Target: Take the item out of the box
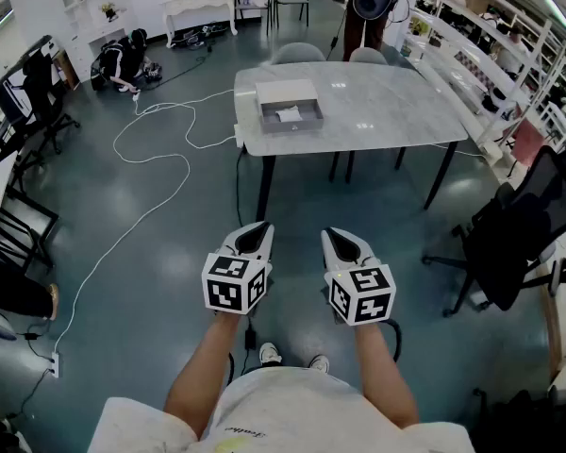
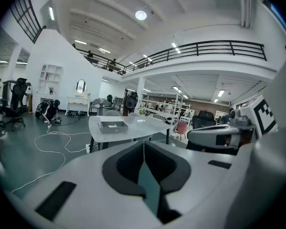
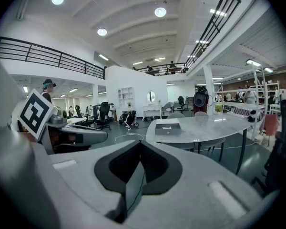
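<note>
Left gripper (image 1: 254, 237): jaws clenched together, empty
Right gripper (image 1: 341, 242): jaws clenched together, empty
Box (image 1: 307, 119): open on table (image 1: 396, 102), well apart from both

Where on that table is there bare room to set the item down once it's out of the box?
The table is bare from the right side of the box out to its right edge; that is the widest room. Only narrow strips lie between the box and the table's left and near edges, so it is tight there.
</note>
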Motion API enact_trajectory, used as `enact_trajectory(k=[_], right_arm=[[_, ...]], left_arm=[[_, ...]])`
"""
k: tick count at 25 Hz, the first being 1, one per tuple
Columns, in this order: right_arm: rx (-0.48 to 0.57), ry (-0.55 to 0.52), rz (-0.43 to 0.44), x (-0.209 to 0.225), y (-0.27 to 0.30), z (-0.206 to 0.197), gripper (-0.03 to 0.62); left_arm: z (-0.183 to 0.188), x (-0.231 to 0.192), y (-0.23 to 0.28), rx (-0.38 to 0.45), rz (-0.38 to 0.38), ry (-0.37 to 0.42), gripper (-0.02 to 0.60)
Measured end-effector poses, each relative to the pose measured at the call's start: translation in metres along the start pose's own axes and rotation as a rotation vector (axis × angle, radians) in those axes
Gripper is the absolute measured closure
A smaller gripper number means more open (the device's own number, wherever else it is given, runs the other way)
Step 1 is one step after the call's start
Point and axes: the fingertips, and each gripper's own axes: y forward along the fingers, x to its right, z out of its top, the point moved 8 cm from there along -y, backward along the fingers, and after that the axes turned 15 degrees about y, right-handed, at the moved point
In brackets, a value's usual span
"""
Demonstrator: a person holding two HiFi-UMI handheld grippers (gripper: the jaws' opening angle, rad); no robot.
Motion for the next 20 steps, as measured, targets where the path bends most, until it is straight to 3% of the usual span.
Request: enact_trajectory(k=[20], right_arm=[[0.041, 0.003, -0.041, -0.017, 0.048, 0.017, 0.589]], left_arm=[[0.001, -0.047, 0.03, 0.009, -0.083, 0.017, 0.565]])
